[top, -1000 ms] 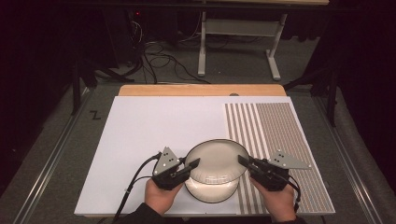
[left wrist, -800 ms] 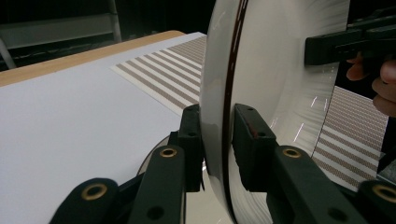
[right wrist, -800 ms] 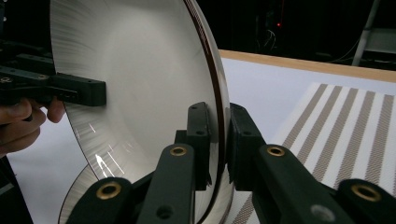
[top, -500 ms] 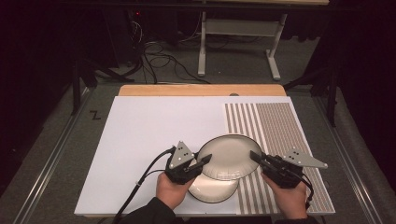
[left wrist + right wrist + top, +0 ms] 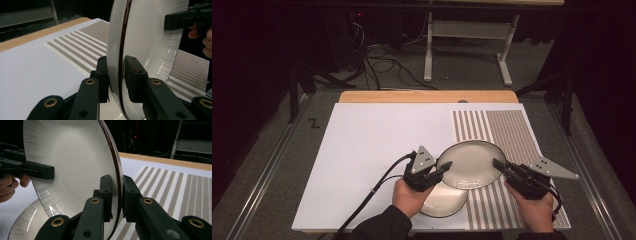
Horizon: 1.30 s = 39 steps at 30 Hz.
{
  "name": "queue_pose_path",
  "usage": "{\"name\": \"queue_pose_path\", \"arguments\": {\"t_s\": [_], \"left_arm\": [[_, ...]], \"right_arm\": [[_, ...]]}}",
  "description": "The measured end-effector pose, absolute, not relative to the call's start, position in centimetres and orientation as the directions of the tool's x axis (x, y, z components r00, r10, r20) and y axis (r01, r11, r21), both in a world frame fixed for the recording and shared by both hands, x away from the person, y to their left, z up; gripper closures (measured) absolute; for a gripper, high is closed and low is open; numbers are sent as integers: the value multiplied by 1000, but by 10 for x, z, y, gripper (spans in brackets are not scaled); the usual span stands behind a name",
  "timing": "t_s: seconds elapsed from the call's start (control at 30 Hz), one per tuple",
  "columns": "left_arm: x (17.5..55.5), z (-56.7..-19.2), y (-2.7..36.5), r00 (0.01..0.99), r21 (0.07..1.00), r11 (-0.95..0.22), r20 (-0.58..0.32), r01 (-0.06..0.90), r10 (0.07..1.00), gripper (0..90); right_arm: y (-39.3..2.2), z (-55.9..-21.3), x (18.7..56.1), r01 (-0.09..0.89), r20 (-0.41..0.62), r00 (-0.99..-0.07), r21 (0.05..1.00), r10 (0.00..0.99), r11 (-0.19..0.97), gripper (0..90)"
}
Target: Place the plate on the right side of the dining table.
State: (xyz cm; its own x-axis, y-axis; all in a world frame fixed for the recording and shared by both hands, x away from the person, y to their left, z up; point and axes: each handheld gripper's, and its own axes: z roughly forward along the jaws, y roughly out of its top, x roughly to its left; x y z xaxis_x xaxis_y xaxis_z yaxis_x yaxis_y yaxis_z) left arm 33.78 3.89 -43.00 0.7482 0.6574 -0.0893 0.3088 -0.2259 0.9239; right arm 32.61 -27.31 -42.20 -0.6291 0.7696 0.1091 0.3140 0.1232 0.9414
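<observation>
Now, change noted: I have the upper plate [image 5: 472,164] lifted clear of the lower plate [image 5: 445,199]. A second ago the two sat stacked as one between my claws; since then the upper one has travelled up and to the right, over the striped mat [image 5: 507,131].

Left claw [image 5: 443,168]: clamped on the upper plate's left rim, one pad on each face. Right claw [image 5: 498,164]: clamped on the opposite rim, the same way. The plate hangs between the two, off the table.

Meaning: the separation is done, I judge; setting the carried plate down is what remains.

Count:
- plates: two, one carried, one on the white sheet [image 5: 372,150] just below the left claw.
- claws: two.
- striped mats: one.
</observation>
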Motion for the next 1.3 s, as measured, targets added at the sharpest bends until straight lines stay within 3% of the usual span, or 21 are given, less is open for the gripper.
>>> {"name": "queue_pose_path", "arguments": {"t_s": [1.3], "left_arm": [[396, -453, -59, 776, 868, -328, -99, 373, 623, 725]], "right_arm": [[-356, -442, 348, 343, 103, -488, 936, 867, 82, 813]]}}
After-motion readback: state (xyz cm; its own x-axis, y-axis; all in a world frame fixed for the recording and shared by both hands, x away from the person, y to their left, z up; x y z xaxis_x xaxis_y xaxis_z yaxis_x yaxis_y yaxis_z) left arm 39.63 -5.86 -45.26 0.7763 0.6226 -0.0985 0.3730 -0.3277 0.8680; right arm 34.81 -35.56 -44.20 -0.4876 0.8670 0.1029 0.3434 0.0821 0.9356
